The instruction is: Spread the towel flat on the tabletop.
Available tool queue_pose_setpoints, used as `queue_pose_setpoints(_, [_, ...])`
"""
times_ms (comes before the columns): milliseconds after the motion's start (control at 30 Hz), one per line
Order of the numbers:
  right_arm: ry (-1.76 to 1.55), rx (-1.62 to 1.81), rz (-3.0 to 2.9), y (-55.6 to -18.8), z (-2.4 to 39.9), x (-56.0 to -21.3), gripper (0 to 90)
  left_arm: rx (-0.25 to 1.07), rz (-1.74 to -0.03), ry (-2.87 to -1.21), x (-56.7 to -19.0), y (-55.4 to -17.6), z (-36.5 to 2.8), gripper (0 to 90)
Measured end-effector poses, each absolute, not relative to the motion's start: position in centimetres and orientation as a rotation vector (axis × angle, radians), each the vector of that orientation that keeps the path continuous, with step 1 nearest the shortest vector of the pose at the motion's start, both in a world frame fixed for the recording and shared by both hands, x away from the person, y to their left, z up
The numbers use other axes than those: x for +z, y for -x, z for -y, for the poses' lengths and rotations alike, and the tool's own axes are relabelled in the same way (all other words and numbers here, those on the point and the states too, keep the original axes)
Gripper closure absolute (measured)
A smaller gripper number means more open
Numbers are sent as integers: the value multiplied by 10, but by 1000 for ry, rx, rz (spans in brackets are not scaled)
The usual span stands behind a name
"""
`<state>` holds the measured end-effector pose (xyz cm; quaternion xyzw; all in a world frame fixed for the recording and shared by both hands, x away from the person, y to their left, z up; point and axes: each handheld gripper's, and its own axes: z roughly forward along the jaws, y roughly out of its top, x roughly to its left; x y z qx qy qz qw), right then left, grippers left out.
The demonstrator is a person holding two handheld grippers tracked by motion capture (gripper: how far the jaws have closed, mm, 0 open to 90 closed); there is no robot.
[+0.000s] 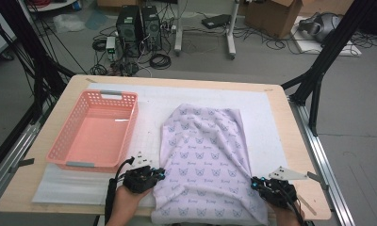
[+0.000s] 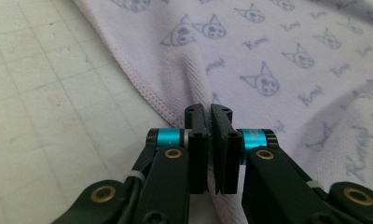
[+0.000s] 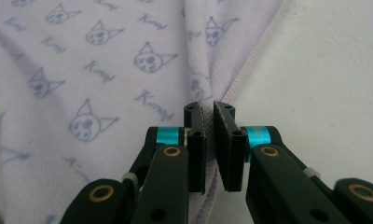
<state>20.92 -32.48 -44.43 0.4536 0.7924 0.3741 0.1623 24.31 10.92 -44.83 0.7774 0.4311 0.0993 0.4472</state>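
- Well off to the left of my left gripper (image 1: 159,175) sits the pink basket (image 1: 95,130), empty on the white mat (image 1: 149,101); I judge it waits there to take the cloth once it is folded small enough.
- My left gripper has its jaws pressed together on the left hem of the lilac printed cloth (image 1: 206,155), with a pinched ridge of fabric rising just ahead of the tips (image 2: 208,110). I grip at the edge so the corner lifts cleanly.
- Between my two grippers the cloth lies spread on the mat, its far end bunched and its near end hanging over the table edge (image 1: 83,209).
- My right gripper (image 1: 255,183) is likewise clamped on the right hem (image 3: 208,109), bare mat just to its right. Holding both sides level should let me carry the near edge forward evenly.
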Motion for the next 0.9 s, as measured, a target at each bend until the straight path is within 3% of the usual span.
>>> queue_pose_setpoints(167, [-1301,1112,-2220,-211,333,-439,831,263,-1103,-1876,-443,-255,-113,852])
queue_pose_setpoints(433, [-1320,1116,-2109,-247,332,-438,829,343,-1183,-1854,-435,-300,-100,852])
queue_pose_setpoints(667, [-1398,1131,-2046,-271,335,-442,828,373,-1209,-1843,-439,-315,-94,847])
queue_pose_setpoints(733, [-1406,1127,-2043,-272,333,-443,791,369,-1221,-1836,-438,-315,-95,765])
queue_pose_setpoints(800, [-1411,1121,-2028,-271,333,-443,656,323,-1220,-1827,-437,-311,-99,595])
queue_pose_setpoints(900, [-1413,1136,-1995,-261,338,-440,574,306,-1191,-1834,-439,-297,-105,490])
